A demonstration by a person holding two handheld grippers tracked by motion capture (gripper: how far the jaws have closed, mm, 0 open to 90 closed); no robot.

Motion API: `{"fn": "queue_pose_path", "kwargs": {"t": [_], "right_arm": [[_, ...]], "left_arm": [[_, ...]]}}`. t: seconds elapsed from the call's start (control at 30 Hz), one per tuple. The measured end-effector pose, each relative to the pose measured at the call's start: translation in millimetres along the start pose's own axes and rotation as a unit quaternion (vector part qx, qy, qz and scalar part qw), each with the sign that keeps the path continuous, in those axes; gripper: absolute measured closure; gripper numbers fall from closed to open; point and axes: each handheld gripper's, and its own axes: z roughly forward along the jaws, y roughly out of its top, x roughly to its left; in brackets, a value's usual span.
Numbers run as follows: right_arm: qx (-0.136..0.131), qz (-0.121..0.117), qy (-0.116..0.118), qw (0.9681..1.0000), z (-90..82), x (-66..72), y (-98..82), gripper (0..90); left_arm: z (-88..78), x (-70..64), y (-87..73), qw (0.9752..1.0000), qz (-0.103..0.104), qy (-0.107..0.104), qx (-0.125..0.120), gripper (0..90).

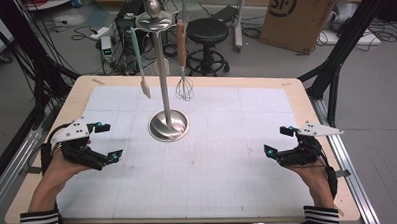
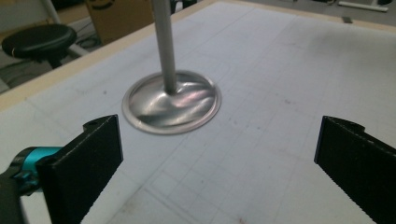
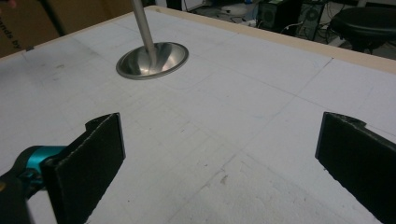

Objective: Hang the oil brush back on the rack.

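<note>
A steel utensil stand [image 1: 168, 124] rises from a round base near the table's middle, a little toward the back. From its top ring hang a pale green spatula [image 1: 140, 64] and a wooden-handled whisk [image 1: 182, 60]. My left gripper [image 1: 106, 141] rests low at the table's left side, open and empty, facing the stand's base [image 2: 172, 102]. My right gripper [image 1: 280, 140] sits at the right side, open and empty as well, with the base [image 3: 152, 59] far off ahead of its jaws.
A white gridded mat [image 1: 227, 141] covers the wooden table [image 1: 306, 103]. Behind the table stand a black stool [image 1: 207, 31], a cardboard box [image 1: 298, 13] and cables on the floor. Black frame legs flank both sides.
</note>
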Motion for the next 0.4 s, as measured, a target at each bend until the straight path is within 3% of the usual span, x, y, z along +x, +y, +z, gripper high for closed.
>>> {"fn": "queue_pose_path", "kwargs": {"t": [0.1, 0.13, 0.17, 0.4], "right_arm": [[0.001, -0.004, 0.002, 1.0000, -0.7, 2.8, -0.2, 0.3], [0.000, -0.004, 0.003, 1.0000, -0.8, 3.4, -0.2, 0.3], [-0.001, -0.004, 0.004, 1.0000, -0.9, 3.8, 0.1, 0.2], [-0.003, -0.006, 0.003, 1.0000, -1.2, 6.1, 1.2, 0.3]], "left_arm": [[2.2, 1.3, -12.6, 0.9998, -0.013, 0.000, -0.014, 1.7], [3.6, 2.5, -14.6, 0.9999, -0.015, -0.004, -0.005, 1.7], [4.4, 2.7, -15.2, 0.9999, -0.015, -0.001, 0.007, 1.7], [-1.6, 1.3, -14.1, 0.9998, -0.015, 0.002, -0.014, 1.7]]}}
